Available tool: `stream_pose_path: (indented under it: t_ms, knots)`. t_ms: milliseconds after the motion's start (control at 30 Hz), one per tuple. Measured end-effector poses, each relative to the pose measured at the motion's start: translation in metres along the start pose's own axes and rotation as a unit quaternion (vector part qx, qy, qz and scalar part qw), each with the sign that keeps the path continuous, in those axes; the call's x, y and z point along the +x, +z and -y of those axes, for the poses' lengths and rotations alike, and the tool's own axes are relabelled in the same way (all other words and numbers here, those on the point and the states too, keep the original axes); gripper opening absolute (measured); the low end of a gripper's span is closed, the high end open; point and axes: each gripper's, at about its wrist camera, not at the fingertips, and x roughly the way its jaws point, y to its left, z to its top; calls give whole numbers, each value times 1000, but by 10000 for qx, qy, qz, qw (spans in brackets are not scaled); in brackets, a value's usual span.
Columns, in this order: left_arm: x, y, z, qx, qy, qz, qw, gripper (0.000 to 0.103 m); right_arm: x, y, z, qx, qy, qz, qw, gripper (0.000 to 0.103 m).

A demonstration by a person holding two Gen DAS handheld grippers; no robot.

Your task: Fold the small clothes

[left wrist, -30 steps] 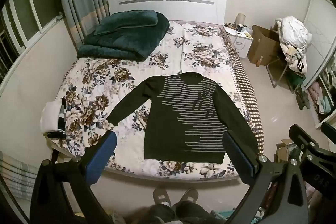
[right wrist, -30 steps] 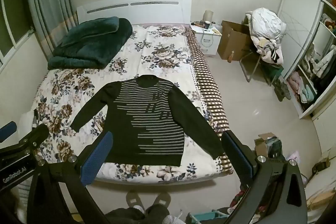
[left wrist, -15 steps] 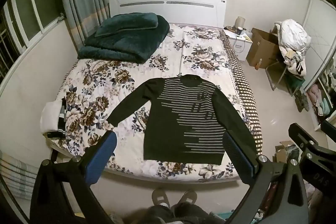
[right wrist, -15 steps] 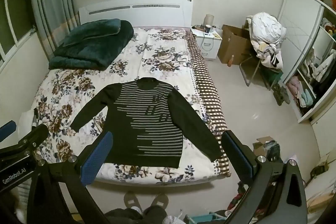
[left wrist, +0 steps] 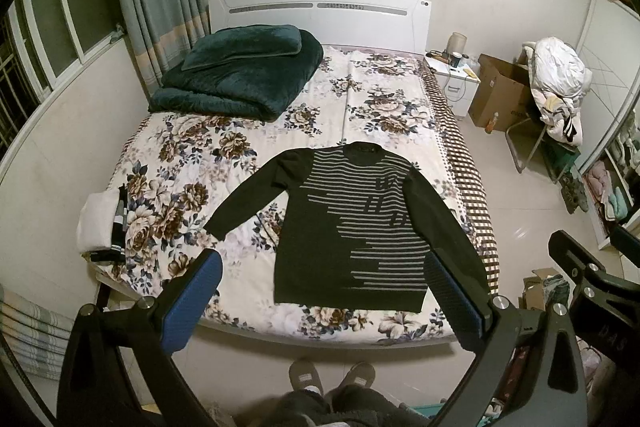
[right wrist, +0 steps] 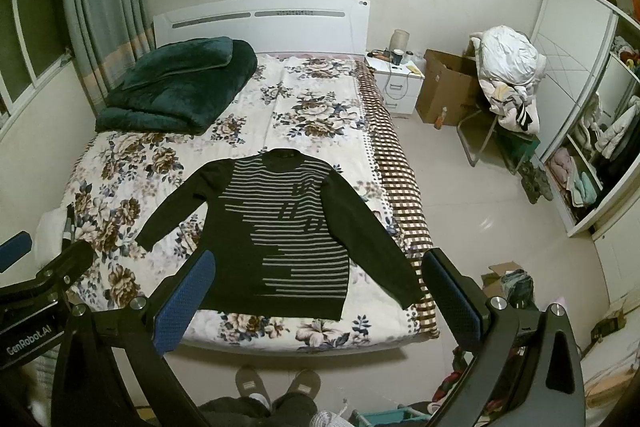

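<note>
A dark sweater with grey stripes (left wrist: 352, 227) lies flat, front up, sleeves spread, on the near half of the flowered bed (left wrist: 200, 187). It also shows in the right wrist view (right wrist: 280, 231). My left gripper (left wrist: 324, 279) is open and empty, held high above the bed's foot edge. My right gripper (right wrist: 320, 279) is open and empty too, held beside it to the right. Neither touches the sweater.
A folded dark green blanket (left wrist: 240, 83) lies at the head of the bed. A white folded cloth (left wrist: 98, 223) sits at the bed's left edge. A nightstand (right wrist: 398, 83), cardboard box (right wrist: 448, 95), a chair heaped with clothes (right wrist: 508, 83) and shelves (right wrist: 592, 163) stand right.
Both grippers have drawn back and up a little, so the bed and sweater sit slightly farther away. The sweater has not moved.
</note>
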Motion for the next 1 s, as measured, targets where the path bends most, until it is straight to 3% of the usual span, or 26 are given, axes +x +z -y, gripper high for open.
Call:
stream_pose_path:
  t_ms: [1000]
  knots:
    - [-5,3,0,-3,-1,38,10000,103,-12,3,-2,-9,15,47,10000,103]
